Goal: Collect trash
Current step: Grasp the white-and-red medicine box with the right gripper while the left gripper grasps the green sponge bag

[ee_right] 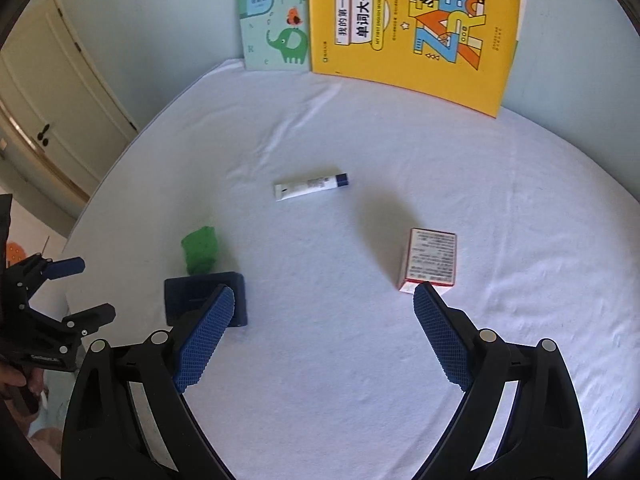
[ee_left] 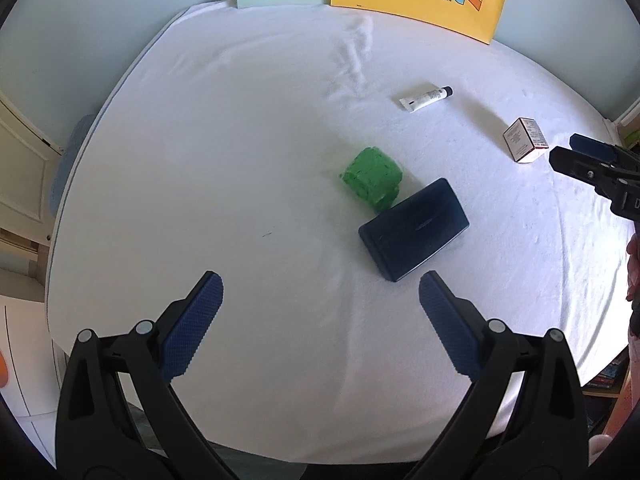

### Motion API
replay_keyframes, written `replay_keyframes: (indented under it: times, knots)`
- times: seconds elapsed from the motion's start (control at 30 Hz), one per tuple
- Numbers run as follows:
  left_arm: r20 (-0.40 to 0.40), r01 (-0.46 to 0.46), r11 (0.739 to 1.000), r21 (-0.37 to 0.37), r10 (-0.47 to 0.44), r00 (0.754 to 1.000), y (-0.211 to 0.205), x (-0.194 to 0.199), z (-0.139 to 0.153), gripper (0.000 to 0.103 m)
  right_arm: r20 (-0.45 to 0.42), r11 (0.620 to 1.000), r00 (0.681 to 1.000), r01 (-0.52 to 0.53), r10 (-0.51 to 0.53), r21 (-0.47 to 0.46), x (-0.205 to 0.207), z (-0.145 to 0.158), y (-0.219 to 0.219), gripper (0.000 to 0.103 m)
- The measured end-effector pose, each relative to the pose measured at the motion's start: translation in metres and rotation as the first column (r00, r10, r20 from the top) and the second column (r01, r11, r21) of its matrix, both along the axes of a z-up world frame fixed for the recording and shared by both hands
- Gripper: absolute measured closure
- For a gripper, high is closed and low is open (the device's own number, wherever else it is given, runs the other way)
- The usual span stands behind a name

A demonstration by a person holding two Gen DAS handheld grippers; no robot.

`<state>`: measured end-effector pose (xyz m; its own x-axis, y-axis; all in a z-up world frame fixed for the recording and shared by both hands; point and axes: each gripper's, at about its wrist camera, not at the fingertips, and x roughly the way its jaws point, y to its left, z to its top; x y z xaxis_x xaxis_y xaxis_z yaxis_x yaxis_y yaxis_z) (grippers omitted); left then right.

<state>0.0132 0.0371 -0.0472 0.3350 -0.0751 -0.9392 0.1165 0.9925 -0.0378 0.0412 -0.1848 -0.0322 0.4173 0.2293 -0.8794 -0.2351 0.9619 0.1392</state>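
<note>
On the white bed sheet lie a crumpled green wad (ee_left: 372, 179) (ee_right: 200, 249), a dark blue flat box (ee_left: 414, 229) (ee_right: 204, 298) touching it, a white tube with a dark cap (ee_left: 426, 98) (ee_right: 311, 186), and a small red-and-white carton (ee_left: 525, 140) (ee_right: 430, 260). My left gripper (ee_left: 320, 284) is open and empty, near of the blue box. My right gripper (ee_right: 324, 294) is open and empty; its right fingertip is just near of the carton. The right gripper also shows at the right edge of the left wrist view (ee_left: 568, 152).
A yellow word book (ee_right: 412, 28) and a pale green elephant book (ee_right: 278, 20) lean on the wall behind the bed. A door (ee_right: 52, 120) is at the left. The bed's left edge (ee_left: 64, 208) drops to the floor.
</note>
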Motion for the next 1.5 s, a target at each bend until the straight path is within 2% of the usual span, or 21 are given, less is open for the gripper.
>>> replay_keyframes:
  times: [0.13,0.4,0.5,0.63,0.87,0.93,1.07,1.13,1.2,1.27,1.33,1.37,1.4,1.5]
  knots:
    - [-0.009,-0.007,1.0,-0.021,0.007,1.0,-0.017,0.019,-0.002,0.007,-0.003,1.0,1.0,0.015,-0.015,-0.027,0.013,-0.007,-0.018,0.012]
    - [-0.029,-0.04,0.999,-0.004,0.039,0.999,-0.043,0.056,-0.011,0.007,-0.032,0.999,0.998,0.045,-0.046,-0.024,0.042,-0.028,-0.051,0.012]
    - [-0.045,-0.058,0.998,-0.001,0.058,0.997,-0.047,0.067,-0.017,0.007,-0.045,0.999,0.998,0.046,-0.047,-0.028,0.05,-0.036,-0.056,0.012]
    - [-0.054,-0.103,0.994,0.033,0.105,0.993,-0.05,0.081,-0.026,0.016,-0.069,0.999,0.997,0.043,-0.044,-0.016,0.059,-0.046,-0.059,0.012]
    - [-0.084,-0.167,0.985,0.033,0.169,0.982,-0.055,0.091,-0.04,0.016,-0.096,0.999,0.995,0.037,-0.036,0.009,0.064,-0.059,-0.057,0.013]
    - [-0.089,-0.182,0.983,0.032,0.184,0.979,-0.054,0.093,-0.043,0.025,-0.092,0.999,0.995,0.028,-0.029,-0.022,0.065,-0.062,-0.055,0.014]
    - [-0.125,-0.197,0.978,0.067,0.205,0.971,-0.057,0.093,-0.057,0.035,-0.086,0.999,0.996,0.014,-0.017,-0.034,0.065,-0.066,-0.051,0.015]
    - [-0.146,-0.209,0.977,0.043,0.213,0.966,-0.058,0.092,-0.064,0.042,-0.081,0.999,0.997,0.014,-0.018,-0.041,0.065,-0.065,-0.049,0.024]
    - [-0.156,-0.205,0.978,0.038,0.209,0.965,-0.059,0.093,-0.068,0.043,-0.083,0.999,0.996,0.011,-0.015,-0.049,0.065,-0.066,-0.048,0.025]
    - [-0.151,-0.198,0.979,0.039,0.202,0.968,-0.061,0.093,-0.068,0.047,-0.081,0.998,0.997,0.011,-0.016,-0.055,0.065,-0.067,-0.048,0.031]
    - [-0.149,-0.186,0.982,0.033,0.189,0.971,-0.065,0.094,-0.068,0.055,-0.083,0.998,0.996,0.006,-0.011,-0.061,0.065,-0.068,-0.047,0.043]
    - [-0.143,-0.179,0.983,0.04,0.183,0.973,-0.067,0.095,-0.068,0.056,-0.086,0.998,0.996,0.003,-0.009,-0.06,0.065,-0.068,-0.047,0.047]
    - [-0.137,-0.17,0.984,0.047,0.174,0.975,-0.069,0.095,-0.067,0.057,-0.089,0.998,0.996,0.002,-0.007,-0.058,0.066,-0.069,-0.047,0.055]
    - [-0.13,-0.162,0.986,0.031,0.164,0.978,-0.071,0.094,-0.066,0.058,-0.082,0.998,0.997,0.001,-0.006,-0.061,0.066,-0.067,-0.047,0.061]
